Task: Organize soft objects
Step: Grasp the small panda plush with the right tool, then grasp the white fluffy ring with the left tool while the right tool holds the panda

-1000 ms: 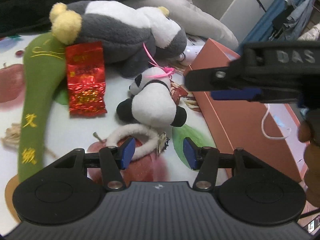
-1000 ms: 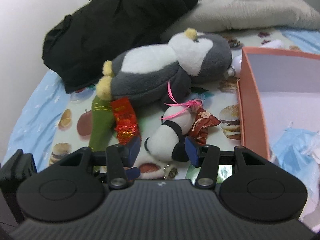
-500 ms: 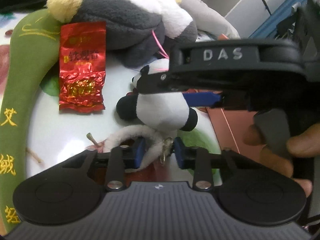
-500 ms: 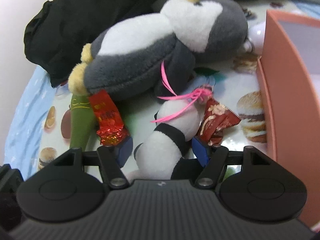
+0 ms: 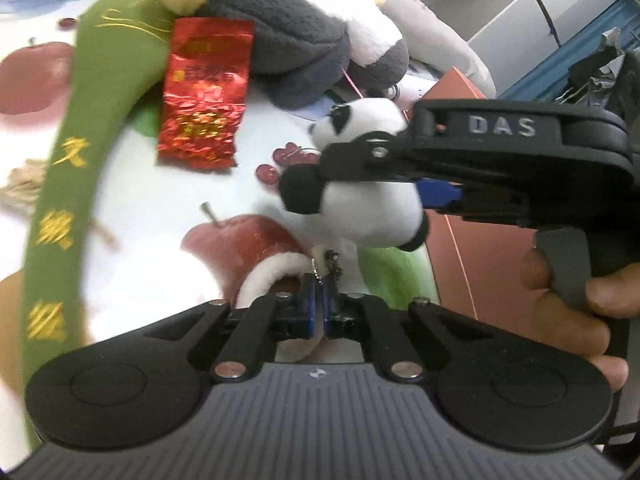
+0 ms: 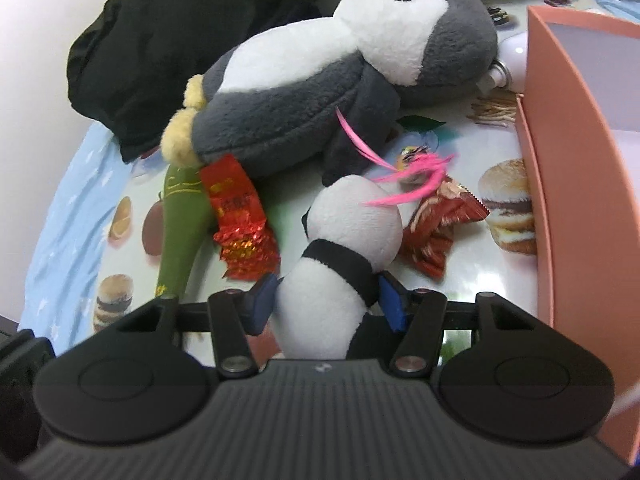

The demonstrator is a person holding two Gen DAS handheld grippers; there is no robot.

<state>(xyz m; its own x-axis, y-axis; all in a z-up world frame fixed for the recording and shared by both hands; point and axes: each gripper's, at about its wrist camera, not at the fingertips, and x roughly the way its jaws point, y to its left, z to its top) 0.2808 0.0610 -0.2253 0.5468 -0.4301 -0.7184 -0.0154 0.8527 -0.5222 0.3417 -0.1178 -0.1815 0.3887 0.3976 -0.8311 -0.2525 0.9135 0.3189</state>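
A small panda plush with a pink ribbon sits between the blue pads of my right gripper, which is shut on its body. In the left wrist view the panda hangs in the right gripper, lifted off the cloth. My left gripper is shut on the small chain of a white fluffy loop below the panda. A large grey and white penguin plush lies behind. An orange box stands at the right.
A green padded strip with yellow characters and a red foil packet lie at the left. A crumpled red wrapper lies by the box. Black clothing and a grey pillow are at the back.
My right gripper has closed on the panda and raised it. My left gripper has shut on the chain of the white loop. Both views have moved closer to the toys.
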